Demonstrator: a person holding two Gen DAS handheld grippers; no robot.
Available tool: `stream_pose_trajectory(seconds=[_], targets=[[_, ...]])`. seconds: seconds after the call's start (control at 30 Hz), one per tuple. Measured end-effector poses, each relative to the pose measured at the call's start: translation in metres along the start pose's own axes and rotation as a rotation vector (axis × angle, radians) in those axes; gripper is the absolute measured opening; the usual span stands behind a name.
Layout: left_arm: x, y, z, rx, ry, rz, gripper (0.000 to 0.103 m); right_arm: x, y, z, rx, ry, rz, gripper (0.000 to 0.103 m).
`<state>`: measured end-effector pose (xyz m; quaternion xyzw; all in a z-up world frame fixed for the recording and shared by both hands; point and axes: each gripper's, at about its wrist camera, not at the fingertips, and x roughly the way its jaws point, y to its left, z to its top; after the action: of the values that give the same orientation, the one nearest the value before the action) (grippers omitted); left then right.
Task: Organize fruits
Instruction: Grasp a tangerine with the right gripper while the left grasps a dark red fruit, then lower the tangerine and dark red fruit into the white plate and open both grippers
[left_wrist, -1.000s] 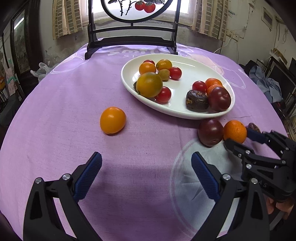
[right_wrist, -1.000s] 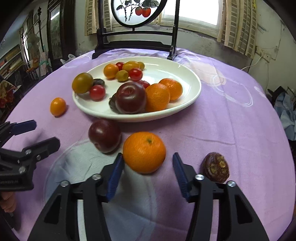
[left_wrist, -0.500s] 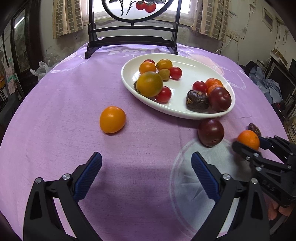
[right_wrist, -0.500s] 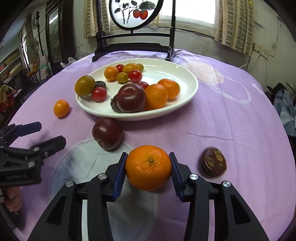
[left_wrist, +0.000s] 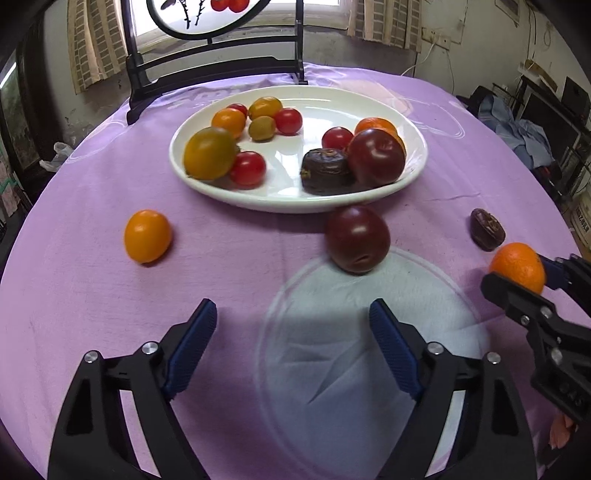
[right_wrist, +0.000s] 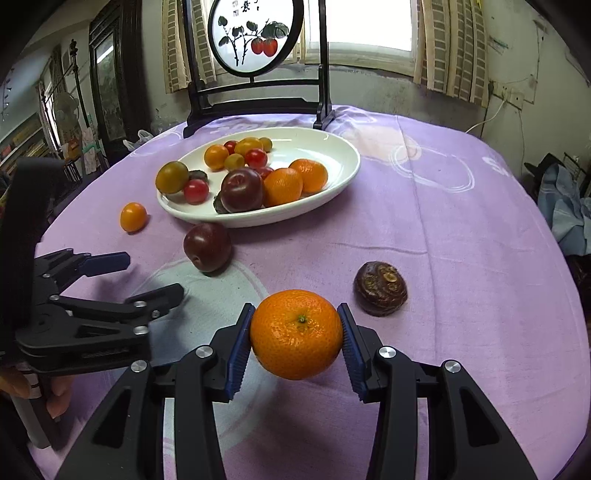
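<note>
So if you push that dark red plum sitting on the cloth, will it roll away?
Probably. The dark red plum looks round and smooth, so a nudge would likely send it rolling, though the purple tablecloth looks soft and may slow it. Its glossy skin hints it could slip between pads. It probably feels firm and fairly heavy.

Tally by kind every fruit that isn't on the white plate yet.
round orange mandarin, held in the right claw: 1
round dark red plum, on the cloth: 1
wrinkled dark brown fruit, on the cloth: 1
small smooth orange tomato, on the cloth: 1
Total: 4
</note>
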<state>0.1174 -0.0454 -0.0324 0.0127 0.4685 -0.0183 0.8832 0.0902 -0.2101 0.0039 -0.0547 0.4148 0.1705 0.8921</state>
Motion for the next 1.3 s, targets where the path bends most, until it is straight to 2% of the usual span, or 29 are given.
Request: stream_pose_trajectory(seconds=[0.1,0.23,0.43,0.47,0.5,0.53,0.7,0.9,1.07,1.2,1.3], targets=[[0.012,-0.012,0.009,-0.005,0.035,-0.008,0.070,-0.007,0.000,0.001,-0.006,-0.018,0.013,0.046],[0.017,-0.020,0.018,-0.013,0.033,0.000,0.067,-0.011,0.001,0.001,-0.004,-0.026,0.024,0.046],[0.024,-0.026,0.033,-0.054,0.034,-0.019,0.054,-0.009,0.004,0.000,-0.012,-0.016,0.036,0.046],[0.024,-0.027,0.034,-0.054,0.031,-0.019,0.050,-0.008,0.005,-0.001,-0.013,-0.014,0.035,0.046],[0.024,-0.028,0.034,-0.047,0.028,-0.032,0.041,-0.007,0.005,-0.001,-0.014,-0.011,0.032,0.046],[0.022,-0.030,0.034,-0.033,0.027,-0.046,0.038,-0.006,0.005,-0.001,-0.015,-0.007,0.028,0.046],[0.004,-0.029,0.027,0.002,0.021,-0.076,0.038,-0.006,0.005,-0.002,-0.015,-0.022,0.028,0.046],[-0.034,-0.015,0.026,0.023,-0.052,-0.099,0.037,-0.015,0.005,0.004,0.003,-0.078,0.054,0.046],[-0.049,-0.001,0.044,0.015,-0.112,-0.080,0.037,-0.025,0.011,0.024,-0.013,-0.139,0.048,0.046],[-0.041,0.016,0.068,-0.034,-0.123,-0.066,0.037,-0.022,0.022,0.053,-0.074,-0.190,0.035,0.046],[-0.030,0.028,0.086,-0.066,-0.125,-0.018,0.037,-0.012,0.030,0.075,-0.089,-0.205,0.053,0.046]])
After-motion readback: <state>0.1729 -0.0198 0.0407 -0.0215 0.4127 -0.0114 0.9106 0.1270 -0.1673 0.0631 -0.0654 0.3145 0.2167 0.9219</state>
